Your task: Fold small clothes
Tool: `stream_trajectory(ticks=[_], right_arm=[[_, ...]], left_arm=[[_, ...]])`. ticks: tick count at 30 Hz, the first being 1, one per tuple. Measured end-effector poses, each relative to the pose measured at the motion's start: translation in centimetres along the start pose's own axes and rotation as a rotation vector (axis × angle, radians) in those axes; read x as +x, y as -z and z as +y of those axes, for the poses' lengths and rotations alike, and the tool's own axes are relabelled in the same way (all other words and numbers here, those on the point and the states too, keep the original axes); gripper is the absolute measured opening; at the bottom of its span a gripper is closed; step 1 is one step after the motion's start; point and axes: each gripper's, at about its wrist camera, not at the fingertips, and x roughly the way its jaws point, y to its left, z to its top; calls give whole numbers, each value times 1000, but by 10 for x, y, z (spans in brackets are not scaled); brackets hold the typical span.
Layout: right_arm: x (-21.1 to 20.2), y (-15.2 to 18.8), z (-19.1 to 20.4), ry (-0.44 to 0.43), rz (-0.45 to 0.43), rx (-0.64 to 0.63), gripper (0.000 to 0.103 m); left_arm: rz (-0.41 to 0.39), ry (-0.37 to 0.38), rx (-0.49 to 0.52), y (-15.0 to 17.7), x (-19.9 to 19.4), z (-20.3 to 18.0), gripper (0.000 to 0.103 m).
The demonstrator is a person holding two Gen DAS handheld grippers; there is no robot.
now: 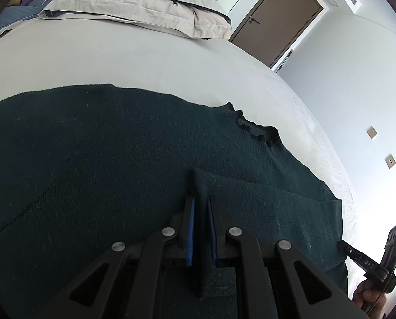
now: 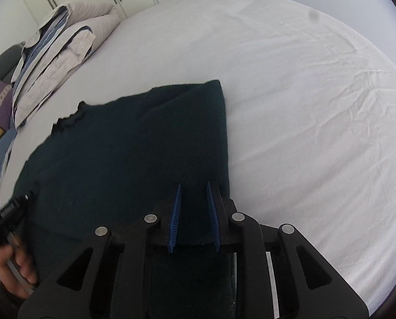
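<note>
The sweater (image 1: 105, 159), a dark green knit with a ruffled collar (image 1: 251, 126), lies flat on the bed (image 2: 304, 93), its near hem held by both grippers. The left gripper (image 1: 201, 212) has its jaws nearly closed on a raised pleat of hem; the right gripper (image 2: 194, 212) has its jaws set wider, with knit between them. Risk: the loose, stretchy knit may slip from the right jaws or lift unevenly, skewing the fold.

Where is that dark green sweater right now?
The dark green sweater lies spread on the white bed, pillows beyond its collar; the left gripper and right gripper each pinch its near edge.
</note>
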Motion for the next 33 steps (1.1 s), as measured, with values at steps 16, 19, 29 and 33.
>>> stream_trajectory(ticks=[16,19,29,33], right_arm=[[-1,13,11,131,23,-37,44],[-18,14,7,114,-3,52,44],[-92,40,64,-135,-132,45,44],[-94,53,99,-225,-87,26,44]], left_arm=[[-12,-26,54,-1,-14,2,20],[-14,-21,22,6,-40,9,33],[-262,-62,-516,40,-202,185,71],[-361,-111,-740,57,-237,260,71]])
